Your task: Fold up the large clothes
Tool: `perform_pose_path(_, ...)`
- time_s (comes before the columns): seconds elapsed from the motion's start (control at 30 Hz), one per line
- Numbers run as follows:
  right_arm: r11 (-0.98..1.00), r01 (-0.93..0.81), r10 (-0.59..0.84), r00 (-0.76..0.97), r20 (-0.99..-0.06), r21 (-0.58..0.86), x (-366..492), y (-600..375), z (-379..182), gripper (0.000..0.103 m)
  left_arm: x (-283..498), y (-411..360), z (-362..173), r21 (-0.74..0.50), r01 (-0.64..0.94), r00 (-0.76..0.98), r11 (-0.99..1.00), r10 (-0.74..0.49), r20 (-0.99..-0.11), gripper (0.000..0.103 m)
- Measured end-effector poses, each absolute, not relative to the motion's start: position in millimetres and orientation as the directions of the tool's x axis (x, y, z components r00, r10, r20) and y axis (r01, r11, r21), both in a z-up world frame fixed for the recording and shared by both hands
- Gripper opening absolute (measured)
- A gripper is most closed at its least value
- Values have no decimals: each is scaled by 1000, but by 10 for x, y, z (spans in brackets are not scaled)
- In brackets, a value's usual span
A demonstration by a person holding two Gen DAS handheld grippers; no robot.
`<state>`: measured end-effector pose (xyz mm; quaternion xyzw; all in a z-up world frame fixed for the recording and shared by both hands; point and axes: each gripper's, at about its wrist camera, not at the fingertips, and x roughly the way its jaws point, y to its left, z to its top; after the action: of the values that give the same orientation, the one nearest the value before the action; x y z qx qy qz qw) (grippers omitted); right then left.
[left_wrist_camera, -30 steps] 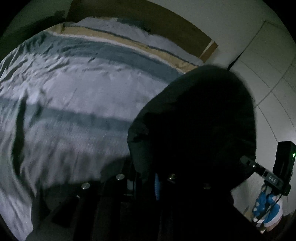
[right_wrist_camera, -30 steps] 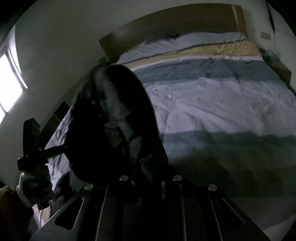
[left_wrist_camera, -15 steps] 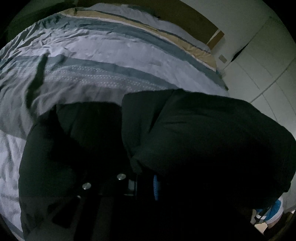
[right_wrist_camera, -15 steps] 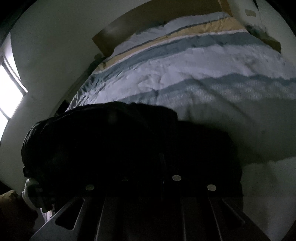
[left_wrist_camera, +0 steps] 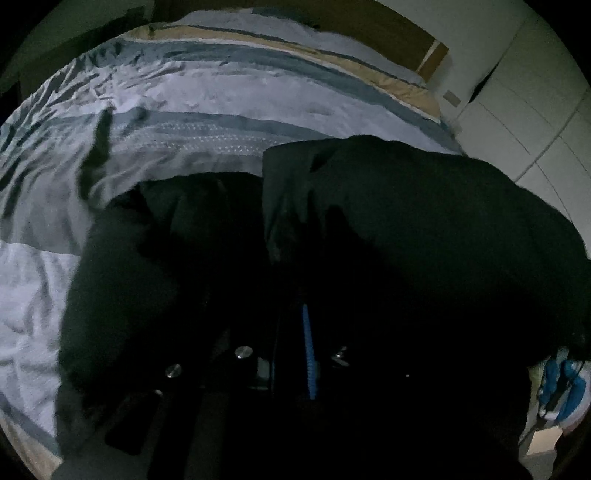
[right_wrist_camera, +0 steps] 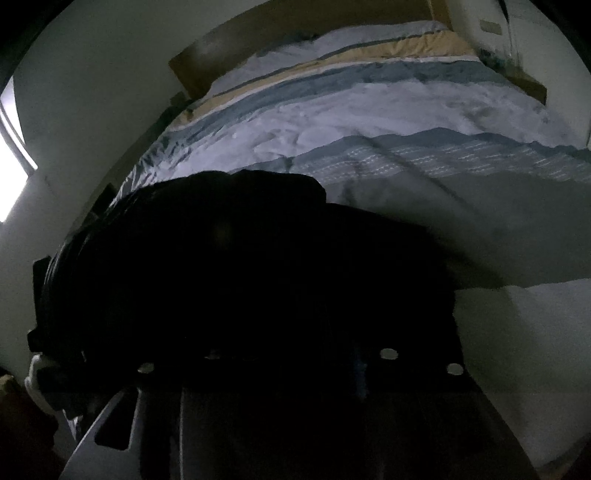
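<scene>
A dim bedroom, seen from two cameras that look down along hand-held tongs onto a bed. A large black garment (left_wrist_camera: 424, 236) lies in a bulky heap on the near part of the striped duvet (left_wrist_camera: 207, 96), spread left to right across the near edge of the bed, so its long axis runs crosswise to both tools. In the left wrist view the left gripper (left_wrist_camera: 295, 325) sits low in the middle of the picture, clenched, with a fold of the dark cloth running straight into the narrow slot between its fingers; it appears to be grasping that fold, though the gloom hides the pads themselves. From it the garment mounds up and away to the right, with a flatter dark layer to the left. In the right wrist view the same garment (right_wrist_camera: 229, 266) fills the near left and centre, and the right gripper (right_wrist_camera: 295, 373) is directly over its near edge; its jaws are opening, and the picture is too dark to tell whether cloth remains between them. The pale duvet (right_wrist_camera: 388, 110) stretches beyond, up to the wooden headboard (right_wrist_camera: 332, 26) at the far end. Both tools are at the garment's near edge, the bulk lying ahead of them toward the far side, so any further fold would likely go away from the person.
</scene>
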<state>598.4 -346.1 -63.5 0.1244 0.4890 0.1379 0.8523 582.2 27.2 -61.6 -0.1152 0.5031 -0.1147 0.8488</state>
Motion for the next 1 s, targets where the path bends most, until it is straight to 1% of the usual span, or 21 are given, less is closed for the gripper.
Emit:
perform_pose_path(0.1, 944, -116, 327, 473, -818, 310, 5908, -3523, -528, 52, 5720, 376, -480, -290, 84, 465, 953, -295, -834, 11)
perform_pose_path(0.17, 953, -111, 300, 469, -831, 282, 5872, -3586, -434, 53, 5676, 491, -342, -303, 70, 473, 951, -299, -829, 11)
perform_pose_path(0.33, 957, -82, 278, 517, -809, 277, 5970, -3769, -126, 54, 5806, 665, 105, -323, 63, 531, 944, -305, -791, 12)
perform_pose_path(0.37, 957, -81, 279, 527, -803, 279, 6030, -3779, -63, 55, 5877, 651, 188, -328, 69, 536, 942, -312, -784, 14)
perform_pose_path(0.4, 957, -82, 279, 534, -798, 280, 6090, -3770, -11, 56, 5971, 622, 266, -331, 75, 542, 941, -317, -778, 17)
perform_pose_path(0.47, 956, -93, 282, 546, -789, 278, 6257, -3706, 72, 57, 6101, 519, 360, -327, 85, 553, 941, -318, -770, 46)
perform_pose_path(0.5, 955, -104, 287, 548, -786, 276, 6338, -3645, 96, 57, 6171, 448, 399, -324, 93, 560, 941, -319, -765, 48)
perform_pose_path(0.63, 948, -161, 317, 540, -780, 274, 6596, -3383, 86, 58, 6498, 68, 441, -340, 148, 553, 929, -363, -750, 48)
perform_pose_path(0.8, 929, -251, 365, 517, -774, 270, 6839, -2916, 29, 60, 6739, -490, 361, -331, 255, 497, 908, -417, -761, 48)
perform_pose_path(0.87, 924, -292, 367, 489, -791, 247, 6871, -2710, -83, 62, 6756, -641, 233, -303, 282, 467, 910, -406, -785, 48)
perform_pose_path(1.0, 921, -299, 367, 449, -815, 250, 6792, -2632, -268, 62, 6593, -648, -49, -289, 274, 423, 917, -385, -820, 48)
